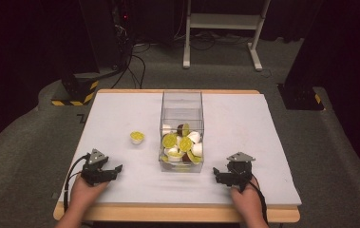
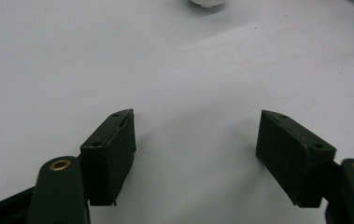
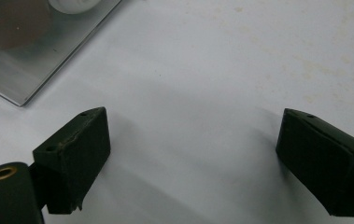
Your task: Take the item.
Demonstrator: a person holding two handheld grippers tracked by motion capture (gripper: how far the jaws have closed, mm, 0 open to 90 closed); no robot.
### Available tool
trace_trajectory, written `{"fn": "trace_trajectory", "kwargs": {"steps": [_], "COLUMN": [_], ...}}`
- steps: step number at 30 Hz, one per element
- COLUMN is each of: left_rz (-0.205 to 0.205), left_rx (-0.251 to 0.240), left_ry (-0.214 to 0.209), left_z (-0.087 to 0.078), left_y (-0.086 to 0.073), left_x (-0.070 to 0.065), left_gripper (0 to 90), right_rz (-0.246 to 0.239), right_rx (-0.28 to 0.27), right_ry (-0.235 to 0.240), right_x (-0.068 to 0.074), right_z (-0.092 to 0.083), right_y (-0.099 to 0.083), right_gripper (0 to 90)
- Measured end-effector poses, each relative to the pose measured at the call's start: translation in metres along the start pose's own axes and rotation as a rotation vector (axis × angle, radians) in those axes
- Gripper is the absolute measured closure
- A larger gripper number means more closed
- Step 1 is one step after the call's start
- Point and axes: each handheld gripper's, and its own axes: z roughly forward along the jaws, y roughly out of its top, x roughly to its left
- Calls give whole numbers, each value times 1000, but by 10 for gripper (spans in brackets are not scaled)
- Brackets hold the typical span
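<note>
Near the front left corner of the white-topped counter [image 1: 120, 109], the left hand-held gripper [image 1: 113, 170] rests low on the surface with its jaws wide apart and nothing between them; the left gripper view shows only bare white surface in the gap. Ahead of it, left of the counter's middle, one small white capsule cup with a yellow-green lid [image 1: 137, 137] stands alone, upright, apart from everything else. Just to its right, at the middle of the counter, stands the tall clear plastic box [image 1: 181, 102], open on top. It already holds a heap of similar capsules [image 1: 182, 145], most with yellow-green lids and at least one brown, which fill only its lower part. So the work looks nearly done: I judge that the single cup outside is the last one to go into the box, and it is not yet gripped. Near the front right corner, the right hand-held gripper [image 1: 221, 174] also rests on the surface, its jaws spread and empty, with the near corner of the box just beside it. There is much free room: the left part of the counter, the far strip behind the box, and the right part are all bare, so the left gripper has a straight path forward to the cup.
</note>
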Motion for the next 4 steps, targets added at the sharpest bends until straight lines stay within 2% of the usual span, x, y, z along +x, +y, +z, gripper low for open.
{"fn": "trace_trajectory", "kwargs": {"steps": [4], "left_rz": [10], "left_rx": [-1], "left_ry": [6], "left_z": [-1], "left_y": [-1], "left_x": [1], "left_gripper": [287], "right_rz": [-2], "right_rx": [0], "right_ry": [0], "right_x": [0], "right_z": [0], "right_y": [0], "right_gripper": [100]}}
